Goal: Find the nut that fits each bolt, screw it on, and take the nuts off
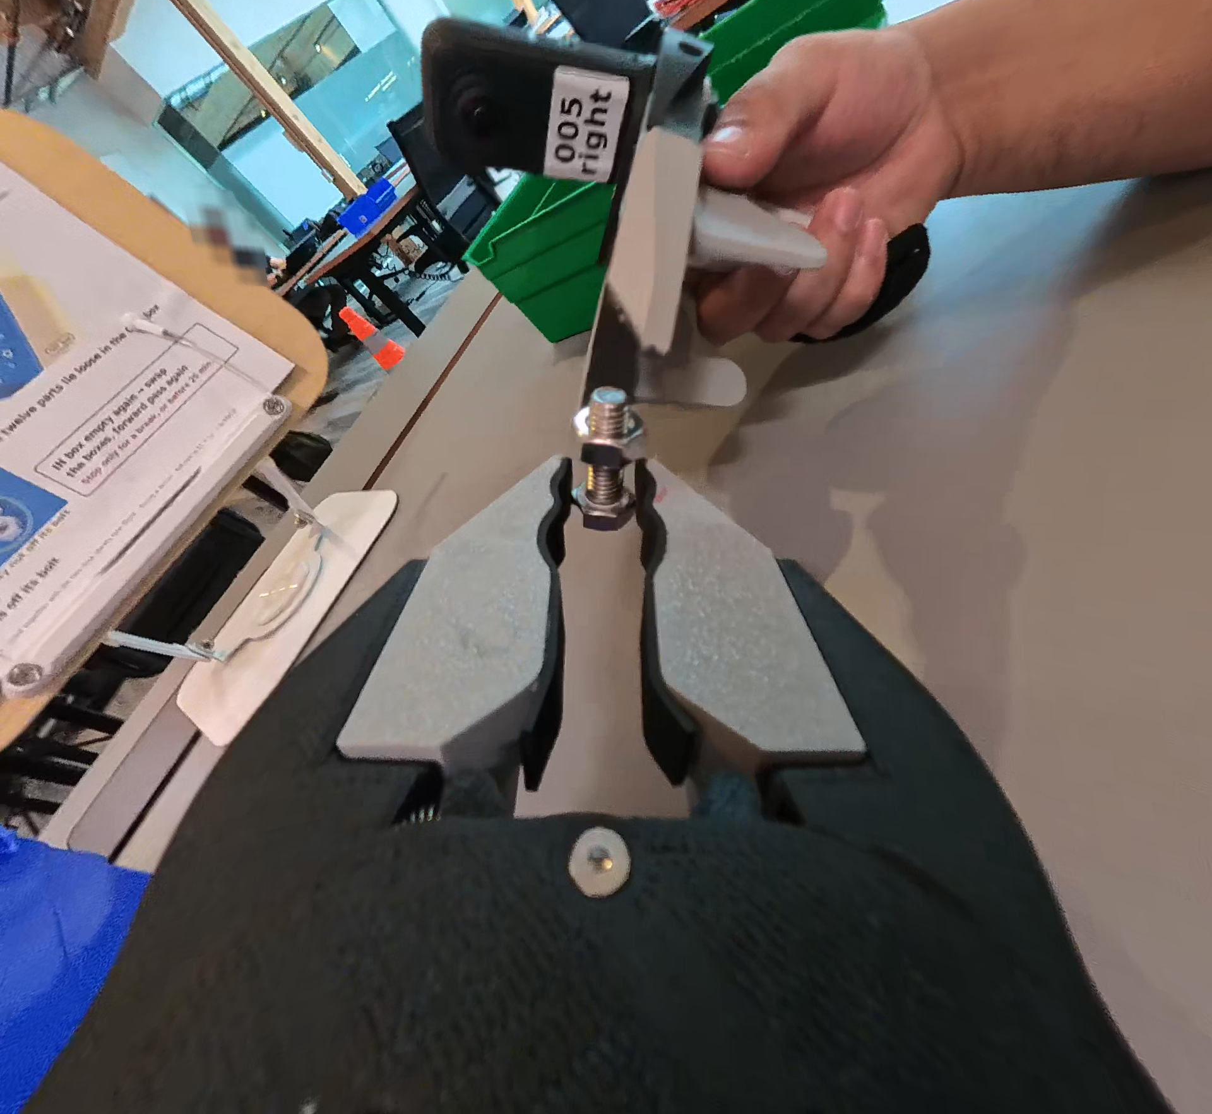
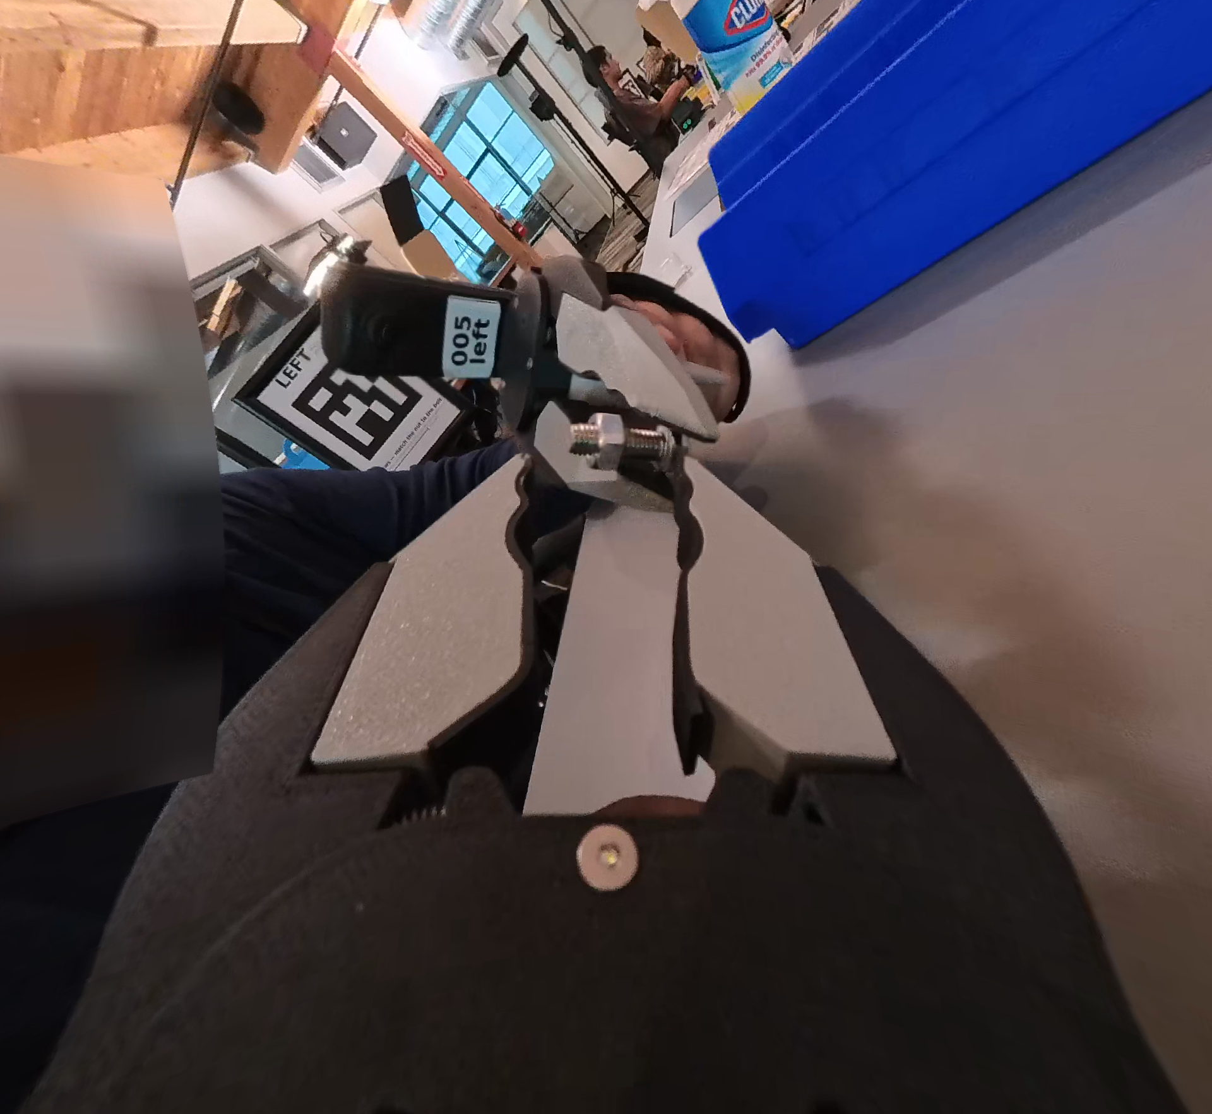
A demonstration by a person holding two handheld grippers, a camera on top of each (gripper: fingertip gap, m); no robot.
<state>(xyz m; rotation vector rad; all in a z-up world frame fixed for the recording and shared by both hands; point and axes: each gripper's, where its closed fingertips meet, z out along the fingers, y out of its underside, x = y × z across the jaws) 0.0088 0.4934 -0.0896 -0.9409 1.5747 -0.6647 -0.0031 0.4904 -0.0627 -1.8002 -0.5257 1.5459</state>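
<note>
1. Bolt (image 1: 605,479) stands upright above the grey table (image 1: 984,492), its head pinched by the narrowed left gripper (image 1: 603,495).
2. Nut (image 1: 610,430), at twelve o'clock on the thread, sits gripped by the right gripper (image 2: 603,466).
3. Judged step: turning the nut; next needs a regrip and twist.

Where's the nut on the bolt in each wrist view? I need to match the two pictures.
Left wrist view: nut just above centre, on the upright bolt, beyond the left gripper.
Right wrist view: nut near centre, bolt lying sideways.
Shared landmark: the grey table.
</note>
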